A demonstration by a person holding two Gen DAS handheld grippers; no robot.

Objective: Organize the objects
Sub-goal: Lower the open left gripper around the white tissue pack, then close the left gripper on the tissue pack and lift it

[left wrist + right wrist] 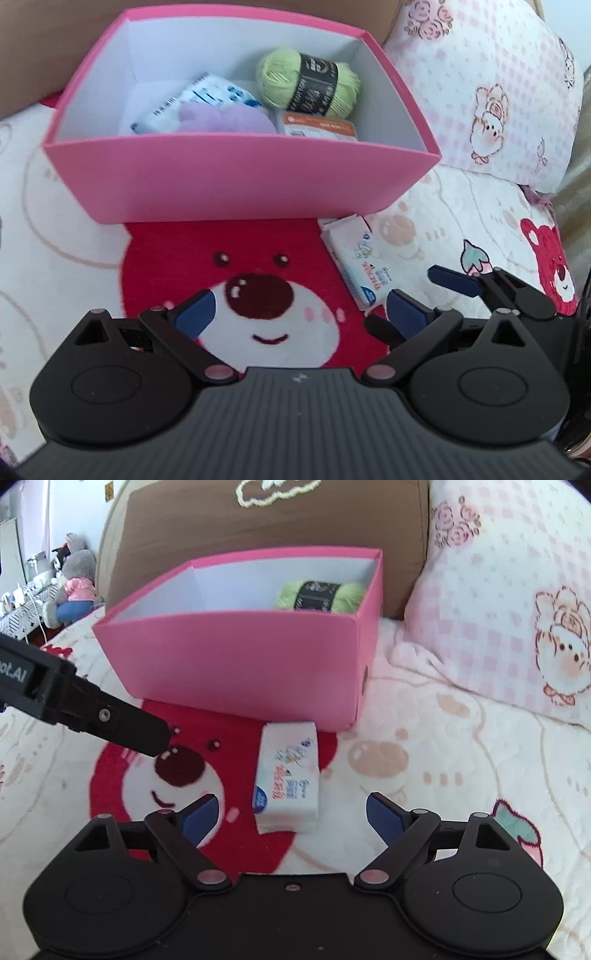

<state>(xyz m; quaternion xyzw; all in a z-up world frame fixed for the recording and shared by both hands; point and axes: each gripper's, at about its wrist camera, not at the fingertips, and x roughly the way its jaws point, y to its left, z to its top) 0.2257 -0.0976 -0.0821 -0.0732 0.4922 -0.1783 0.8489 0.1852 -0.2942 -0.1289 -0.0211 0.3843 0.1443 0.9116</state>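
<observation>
With my right gripper (pixel 291 814) spread wide and empty over the tissue pack (pixel 287 777) lying on the blanket just before the pink box (pixel 236 657), I must lower, straddle and clamp it next.

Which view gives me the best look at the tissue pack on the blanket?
The right wrist view: the tissue pack lies whole and centred just ahead of the open right tool, in front of the pink box. The left wrist view shows the pack off to the right, its near end hidden behind a tool finger.
</observation>
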